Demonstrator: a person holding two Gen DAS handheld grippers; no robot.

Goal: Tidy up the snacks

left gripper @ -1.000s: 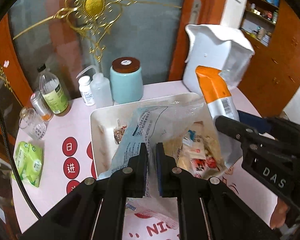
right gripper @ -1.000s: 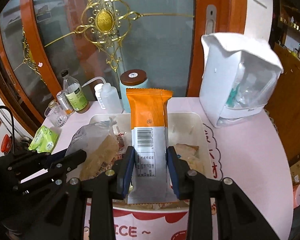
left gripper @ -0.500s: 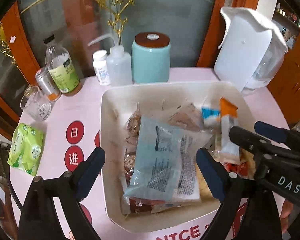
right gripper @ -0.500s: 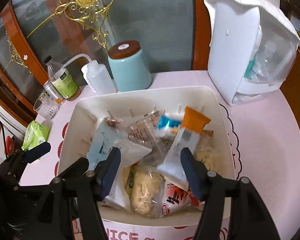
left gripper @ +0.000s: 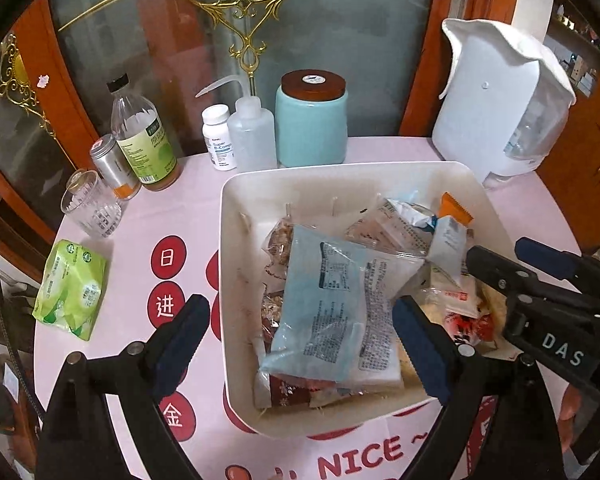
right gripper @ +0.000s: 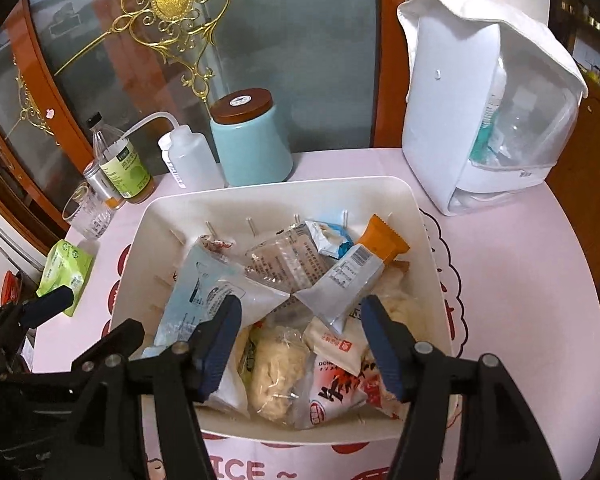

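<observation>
A white rectangular bin (left gripper: 236, 216) sits on a round table with a pink printed cover (left gripper: 188, 208) and holds the snack packets. The left gripper (left gripper: 300, 344) hangs above the bin's near left part with its jaws spread wide and nothing clamped; a pale blue packet (left gripper: 320, 308) lies flat in the bin between and below the two blue-padded fingers (left gripper: 184, 332), clear of both. The right gripper (right gripper: 300, 340) hangs over the bin's near side with its jaws apart and empty. An orange-and-silver snack bar (right gripper: 360, 268) lies tilted in the bin's right part, its orange end raised toward the far wall, propped on other packets. A clear packet with printed text (right gripper: 288, 260) lies beside it. Behind the bin stand a teal canister with a brown lid (left gripper: 311, 120), a squeeze bottle (left gripper: 252, 140), a white pill bottle (left gripper: 219, 138) and a green-labelled bottle (left gripper: 144, 140). A white appliance (right gripper: 480, 120) stands at the far right. A green tissue pack (left gripper: 70, 290) lies well left of the bin.
</observation>
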